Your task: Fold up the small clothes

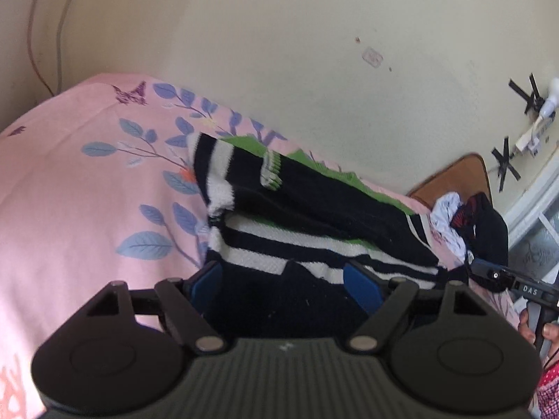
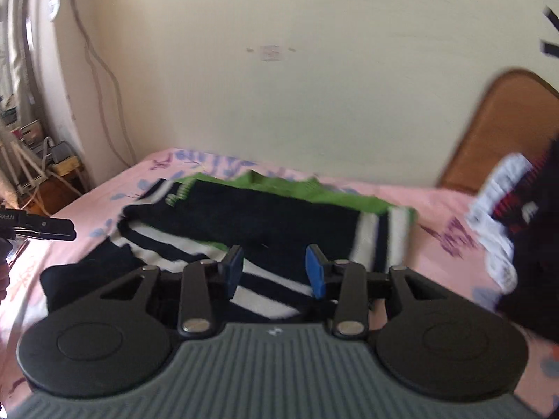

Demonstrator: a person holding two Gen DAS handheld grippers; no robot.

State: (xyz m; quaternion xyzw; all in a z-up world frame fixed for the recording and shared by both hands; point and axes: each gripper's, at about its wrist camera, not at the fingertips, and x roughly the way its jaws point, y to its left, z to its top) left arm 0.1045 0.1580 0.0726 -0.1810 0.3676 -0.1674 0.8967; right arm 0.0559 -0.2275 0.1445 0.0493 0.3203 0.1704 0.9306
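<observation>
Pink cotton printed with blue leaves and purple butterflies covers the bed (image 1: 70,181), and on it lies the garment being folded, a black knitted sweater with white stripes (image 1: 314,209) and green trim showing along its far edge. In the left wrist view the sweater fills the middle of the frame, running from about ten o'clock down to four o'clock, with its striped hem reaching right to the tool. The left gripper (image 1: 284,279) stands released, its blue pads (image 1: 206,279) spread wide on either side of the dark knit, and no cloth is pinched between them. At three o'clock in that view a pile of other clothes (image 1: 468,223), black, white and red, rests near a wooden headboard (image 1: 457,178), and the tip of the other tool pokes in just below the pile. A person's hand (image 1: 538,328) wraps its handle at four o'clock. In the right wrist view, which is blurred, the sweater sits at centre, spreading from nine o'clock to two o'clock. The right gripper (image 2: 274,272) is partly parted, its blue pads (image 2: 316,272) apart over the striped part, and nothing is visibly clamped. The pile of clothes smears past at three o'clock, just in front of the headboard. The cream wall (image 2: 279,104) rises behind the bed, with cables (image 2: 101,80) hanging down at ten o'clock.
</observation>
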